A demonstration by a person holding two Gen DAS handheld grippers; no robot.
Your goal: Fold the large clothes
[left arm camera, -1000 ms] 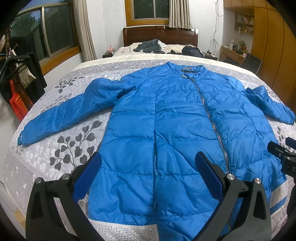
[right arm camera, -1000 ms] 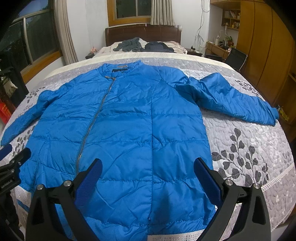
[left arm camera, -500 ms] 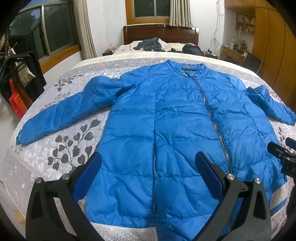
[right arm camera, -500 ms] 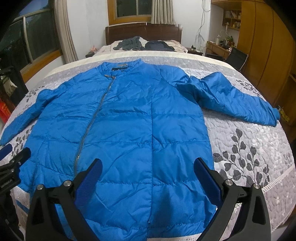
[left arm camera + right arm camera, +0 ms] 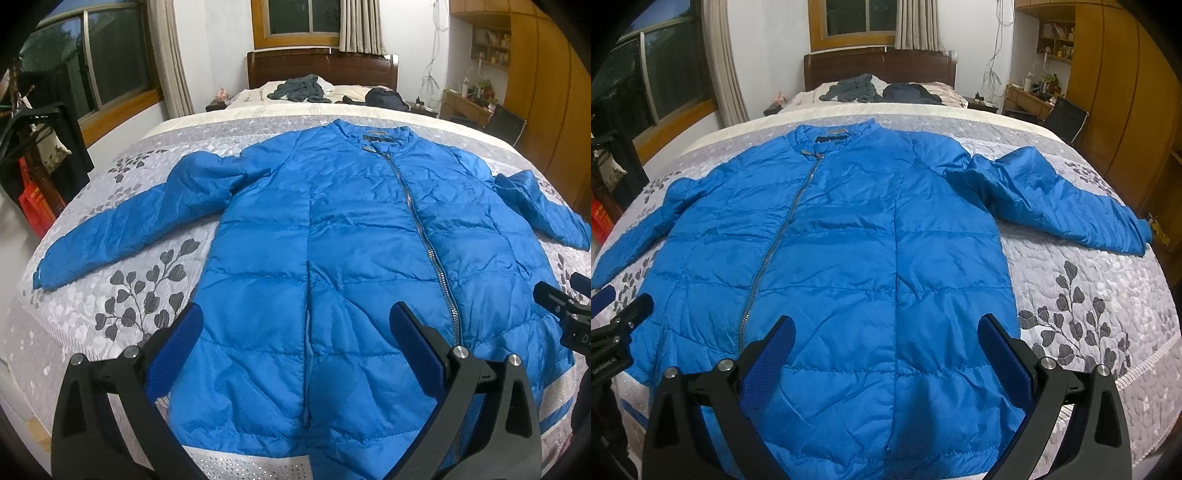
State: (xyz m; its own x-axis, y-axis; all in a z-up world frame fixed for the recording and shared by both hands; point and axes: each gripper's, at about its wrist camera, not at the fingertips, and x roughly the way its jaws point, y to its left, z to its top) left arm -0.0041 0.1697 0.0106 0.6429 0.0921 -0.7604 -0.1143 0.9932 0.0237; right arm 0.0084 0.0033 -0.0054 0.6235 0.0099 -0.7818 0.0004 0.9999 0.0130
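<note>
Jacket (image 5: 354, 266) of bright blue quilted, puffy fabric lies face up and spread flat on the bed, its hem nearest both grippers and its collar away toward the headboard. A metal zipper (image 5: 424, 236) runs closed from collar to hem, and horizontal stitch lines cross the slightly crinkled, shiny shell. In the left wrist view the left gripper (image 5: 295, 332) hovers over the lower body of the jacket with its jaws wide apart and nothing between them; the zipper passes just right of its right finger. In the right wrist view the right gripper (image 5: 886, 338) hangs over the other lower half, jaws equally wide and empty, the zipper off to the left of its left finger. One sleeve (image 5: 125, 225) stretches out beyond the left jaws; the other sleeve (image 5: 1060, 199) bends outward beyond the right jaws.

Under the jacket a grey quilted bedspread (image 5: 1089, 295) with dark leaf prints covers the bed. Ahead of the jaws, dark clothes (image 5: 299, 88) are heaped near the wooden headboard (image 5: 321, 66). Curtained windows (image 5: 110, 70) stand to the left, and wooden wardrobes (image 5: 1115, 92) to the right.
</note>
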